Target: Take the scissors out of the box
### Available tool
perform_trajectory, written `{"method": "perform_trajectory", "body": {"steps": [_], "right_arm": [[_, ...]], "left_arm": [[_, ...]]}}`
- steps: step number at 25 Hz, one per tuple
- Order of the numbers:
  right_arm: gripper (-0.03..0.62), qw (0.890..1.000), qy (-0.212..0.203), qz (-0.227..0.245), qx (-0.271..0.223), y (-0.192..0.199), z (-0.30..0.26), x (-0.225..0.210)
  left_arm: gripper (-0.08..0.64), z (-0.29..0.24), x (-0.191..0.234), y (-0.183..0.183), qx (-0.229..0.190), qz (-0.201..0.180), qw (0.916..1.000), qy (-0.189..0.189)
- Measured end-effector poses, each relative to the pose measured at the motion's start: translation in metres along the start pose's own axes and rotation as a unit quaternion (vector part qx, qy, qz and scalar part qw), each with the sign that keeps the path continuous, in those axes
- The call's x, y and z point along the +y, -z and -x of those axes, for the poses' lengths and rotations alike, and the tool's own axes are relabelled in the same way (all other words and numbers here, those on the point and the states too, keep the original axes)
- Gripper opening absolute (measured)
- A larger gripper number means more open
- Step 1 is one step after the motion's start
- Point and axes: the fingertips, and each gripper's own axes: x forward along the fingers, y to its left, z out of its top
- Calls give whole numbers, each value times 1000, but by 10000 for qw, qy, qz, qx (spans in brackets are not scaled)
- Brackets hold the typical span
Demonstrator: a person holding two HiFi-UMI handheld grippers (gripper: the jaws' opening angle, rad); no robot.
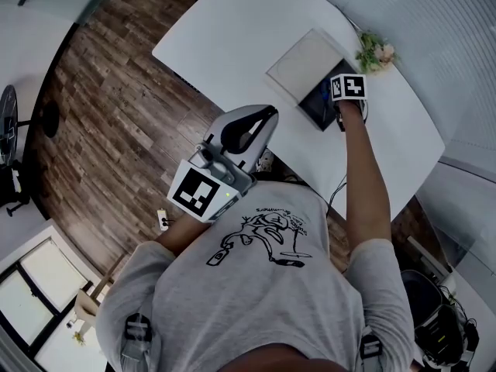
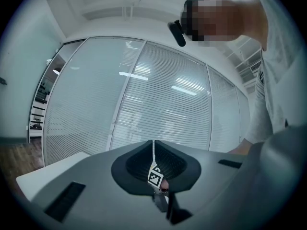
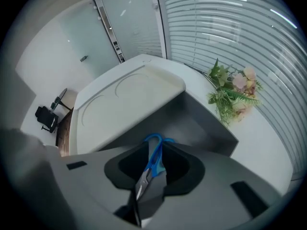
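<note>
The blue-handled scissors (image 3: 154,158) lie in the open dark grey box (image 3: 206,123), handles away from me and blades toward the camera. My right gripper (image 3: 154,140) points steeply down into the box, its jaws open on either side of the scissors with a gap beside the blades. In the head view the right gripper (image 1: 340,121) sits over the box (image 1: 318,103) under its marker cube. My left gripper (image 1: 267,116) is held near the chest, off the table, pointing level. In its own view the left gripper (image 2: 153,145) is shut with nothing held.
The box's pale lid (image 1: 306,62) stands open on its far-left side. A small bunch of flowers (image 1: 375,51) lies by the box at the wall. The white table (image 1: 232,37) stretches left of the box. Beyond it is a glass wall with blinds (image 2: 163,104).
</note>
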Motion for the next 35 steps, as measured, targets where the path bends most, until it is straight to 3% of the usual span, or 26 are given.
{"method": "perform_trajectory", "body": {"steps": [5, 18, 23, 35], "right_arm": [[97, 9992, 50, -241, 326, 8, -11, -6], [98, 9951, 120, -313, 929, 9, -29, -1], [79, 9960, 137, -369, 796, 6, -27, -1], [53, 9949, -68, -1005, 22, 4, 0, -1]], "left_arm": [[29, 9, 7, 1, 21, 53, 9999, -89], [29, 15, 18, -3, -85, 67, 9998, -160], [28, 21, 16, -3, -74, 33, 9997, -224], [29, 33, 1, -7, -102, -31, 9997, -201]]}}
